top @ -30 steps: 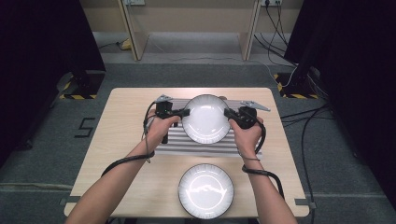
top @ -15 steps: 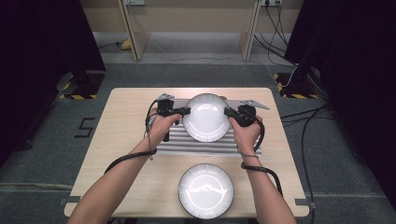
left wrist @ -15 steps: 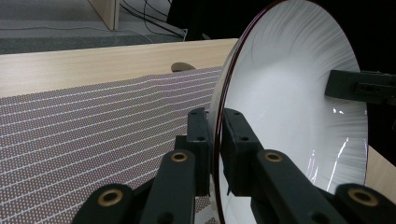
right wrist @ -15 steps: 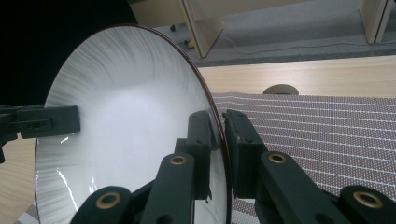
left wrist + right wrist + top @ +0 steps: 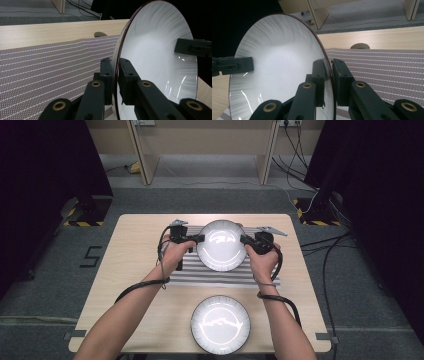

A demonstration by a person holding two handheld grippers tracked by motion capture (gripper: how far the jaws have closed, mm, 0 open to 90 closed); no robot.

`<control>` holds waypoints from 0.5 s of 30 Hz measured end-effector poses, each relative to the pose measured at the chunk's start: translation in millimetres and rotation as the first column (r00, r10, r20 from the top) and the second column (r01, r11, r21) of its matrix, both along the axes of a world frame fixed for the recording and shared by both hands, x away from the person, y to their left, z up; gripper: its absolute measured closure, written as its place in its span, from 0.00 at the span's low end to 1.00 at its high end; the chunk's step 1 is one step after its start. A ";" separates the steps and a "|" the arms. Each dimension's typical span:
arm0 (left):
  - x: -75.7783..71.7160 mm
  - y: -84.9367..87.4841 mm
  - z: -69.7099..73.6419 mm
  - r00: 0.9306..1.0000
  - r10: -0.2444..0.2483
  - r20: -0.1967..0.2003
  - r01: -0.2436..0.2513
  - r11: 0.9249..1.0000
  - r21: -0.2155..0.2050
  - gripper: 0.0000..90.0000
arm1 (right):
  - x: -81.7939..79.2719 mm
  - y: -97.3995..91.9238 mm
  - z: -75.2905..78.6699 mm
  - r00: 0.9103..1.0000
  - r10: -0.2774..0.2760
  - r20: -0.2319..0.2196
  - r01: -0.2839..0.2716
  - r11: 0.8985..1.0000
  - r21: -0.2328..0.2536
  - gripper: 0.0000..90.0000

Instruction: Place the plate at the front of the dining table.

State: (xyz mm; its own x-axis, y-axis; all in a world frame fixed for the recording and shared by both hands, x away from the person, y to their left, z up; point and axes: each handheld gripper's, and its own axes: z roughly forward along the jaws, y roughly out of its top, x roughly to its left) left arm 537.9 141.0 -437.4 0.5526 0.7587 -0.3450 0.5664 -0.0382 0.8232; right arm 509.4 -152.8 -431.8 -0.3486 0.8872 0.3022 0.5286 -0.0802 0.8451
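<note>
A white plate with a dark rim [image 5: 221, 245] is held over a striped placemat [image 5: 220, 279] by both grippers. My left gripper [image 5: 200, 239] is shut on the plate's left rim, and my right gripper [image 5: 244, 240] is shut on its right rim. In the left gripper view the jaws [image 5: 115, 63] pinch the plate [image 5: 155, 50] edge-on, with the other gripper's jaw [image 5: 192, 47] at the far rim. The right gripper view has the same grip [image 5: 329, 65] on the plate [image 5: 279, 62]. Whether the plate touches the mat I cannot tell.
A second white plate [image 5: 220, 324] lies flat near the front edge of the wooden table [image 5: 135, 250]. Both forearms reach in from the bottom, trailing black cables. Beyond the table are a grey floor, wooden furniture legs and loose cables.
</note>
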 end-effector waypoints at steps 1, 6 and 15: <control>0.4 -0.4 -0.5 1.000 0.002 -0.001 -0.002 1.000 -0.001 0.90 | 0.2 0.0 0.0 1.000 0.000 -0.001 0.000 1.000 0.000 0.90; 2.3 -1.3 -3.0 1.000 0.005 -0.009 -0.005 1.000 0.000 0.90 | 2.5 -0.2 -1.9 1.000 -0.004 -0.009 0.004 1.000 -0.008 0.90; 6.7 -1.1 -6.3 1.000 0.012 -0.012 -0.012 1.000 0.000 0.90 | 6.5 1.2 -3.7 1.000 -0.008 -0.012 0.008 1.000 -0.012 0.90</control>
State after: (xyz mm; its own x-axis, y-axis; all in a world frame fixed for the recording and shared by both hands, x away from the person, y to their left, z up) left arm 544.6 139.9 -443.6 0.5390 0.7653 -0.3518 0.5767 -0.0308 0.8164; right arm 515.8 -151.6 -435.5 -0.3378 0.8935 0.2960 0.5383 -0.0746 0.8395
